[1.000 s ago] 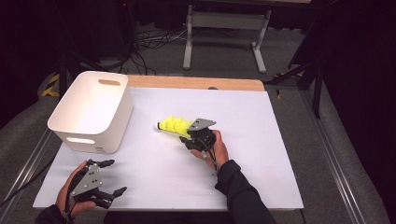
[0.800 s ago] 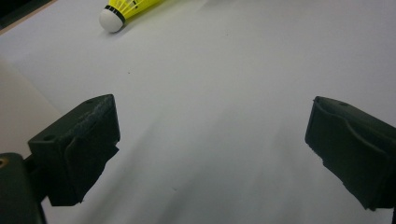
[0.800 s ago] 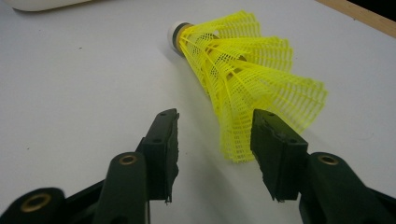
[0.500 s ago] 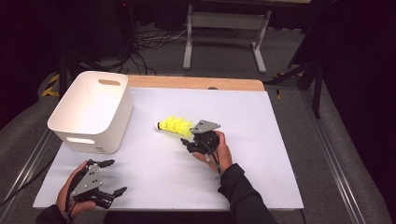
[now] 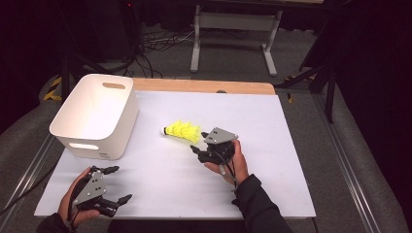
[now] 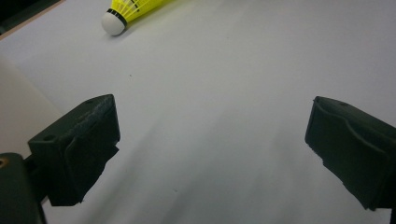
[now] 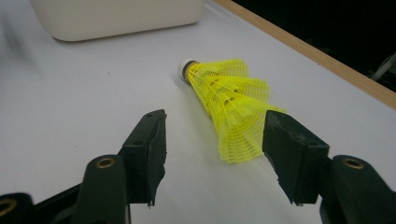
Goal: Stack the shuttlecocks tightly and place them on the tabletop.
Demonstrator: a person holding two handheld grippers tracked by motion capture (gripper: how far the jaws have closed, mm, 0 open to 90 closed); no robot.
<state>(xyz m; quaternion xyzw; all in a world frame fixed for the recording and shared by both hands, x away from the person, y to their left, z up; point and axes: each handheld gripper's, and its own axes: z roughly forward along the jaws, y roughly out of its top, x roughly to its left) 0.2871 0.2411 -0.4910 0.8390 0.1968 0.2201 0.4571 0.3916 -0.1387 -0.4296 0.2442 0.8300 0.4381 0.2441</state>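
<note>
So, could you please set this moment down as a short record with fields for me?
surface: white table top
shuttlecock: yellow shuttlecock lying on its side, white cork end toward the bin
bin: white bin with cut-out handles, at the table's left
right gripper: right gripper just behind the shuttlecock's skirt; jaws have just been opening, apart, not pressing on the skirt
left gripper: left gripper near the table's front left edge, jaws wide, nothing between them
contact: shuttlecock lies free on the table
</note>
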